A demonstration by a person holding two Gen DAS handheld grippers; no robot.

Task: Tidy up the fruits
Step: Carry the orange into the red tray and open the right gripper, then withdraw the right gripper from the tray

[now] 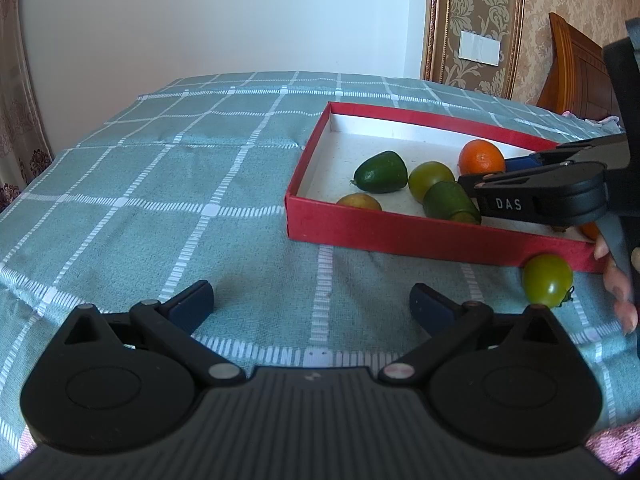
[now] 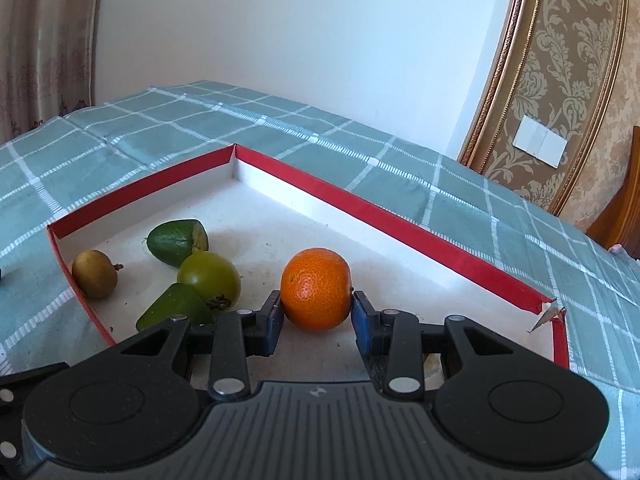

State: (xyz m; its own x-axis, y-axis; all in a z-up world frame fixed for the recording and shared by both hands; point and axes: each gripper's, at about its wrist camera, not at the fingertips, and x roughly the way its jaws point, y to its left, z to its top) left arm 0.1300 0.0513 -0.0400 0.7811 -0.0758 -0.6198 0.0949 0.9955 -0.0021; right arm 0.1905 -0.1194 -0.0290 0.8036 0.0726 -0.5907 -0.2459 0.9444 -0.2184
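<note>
Both views are bright with soft, even daylight — no hard glare. The plain white wall [image 1: 224, 16] is washed out and slightly hazy. Under the round orange tangerine [image 2: 315, 288] a faint shadow spreads toward 9 o'clock on the floor of the shallow red cardboard box [image 2: 384, 216]. Fisheye bending curves the checked green tablecloth [image 1: 160, 184] — corners go black, edges blur.

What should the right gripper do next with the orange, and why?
Probably lower it a little and open. The right gripper grips the orange over the red box, near the other fruit; one green fruit lies outside.
</note>
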